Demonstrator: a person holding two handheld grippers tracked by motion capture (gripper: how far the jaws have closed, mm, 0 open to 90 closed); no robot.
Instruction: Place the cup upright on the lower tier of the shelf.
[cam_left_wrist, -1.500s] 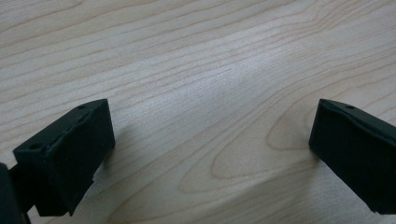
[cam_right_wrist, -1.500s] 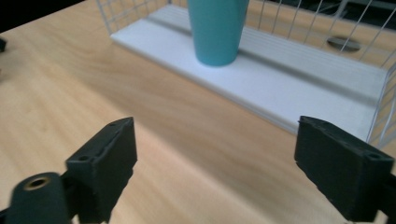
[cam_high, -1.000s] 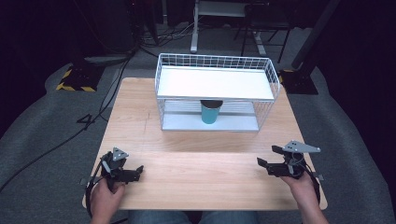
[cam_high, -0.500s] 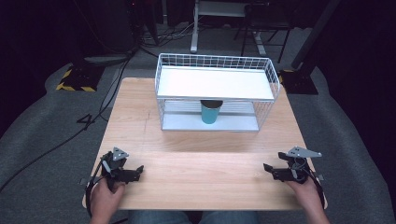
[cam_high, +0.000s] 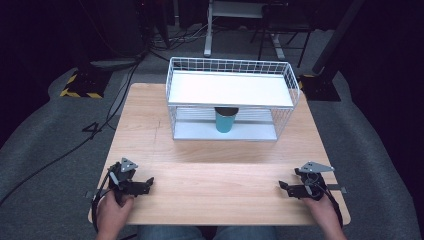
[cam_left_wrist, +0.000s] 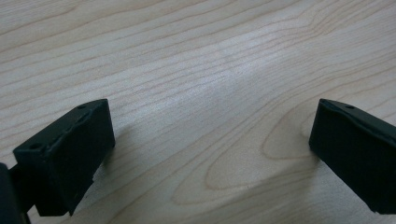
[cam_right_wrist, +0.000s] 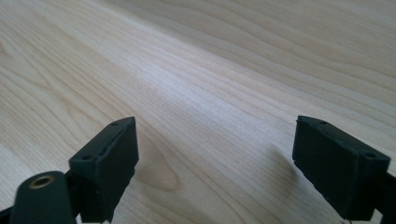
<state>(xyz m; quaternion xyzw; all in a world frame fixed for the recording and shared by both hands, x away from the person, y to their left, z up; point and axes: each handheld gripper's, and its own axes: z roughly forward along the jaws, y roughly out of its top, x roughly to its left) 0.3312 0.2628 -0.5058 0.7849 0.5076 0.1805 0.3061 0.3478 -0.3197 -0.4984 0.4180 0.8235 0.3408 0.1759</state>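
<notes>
A teal cup (cam_high: 224, 120) with a dark rim stands on the lower shelf of a white wire rack (cam_high: 230, 100) at the back of the wooden table (cam_high: 215, 165). My left gripper (cam_high: 148, 182) rests near the table's front left corner, held by a hand, its jaws pointing right. In the left gripper view the left gripper (cam_left_wrist: 210, 149) stands open over bare wood. My right gripper (cam_high: 283, 187) sits low near the front right corner, jaws pointing left. Seen in its own view, the right gripper (cam_right_wrist: 215, 158) is open with nothing between the fingers (cam_right_wrist: 109, 163).
The rack has a white top shelf (cam_high: 230, 89) and spans the table's back middle. Broad bare wood lies between the two grippers and the rack. Cables, a stand base (cam_high: 210, 50) and a yellow-black striped block (cam_high: 79, 85) lie on the grey floor beyond.
My right gripper has come down toward the table near the front right corner. The left gripper has stayed where it was.
</notes>
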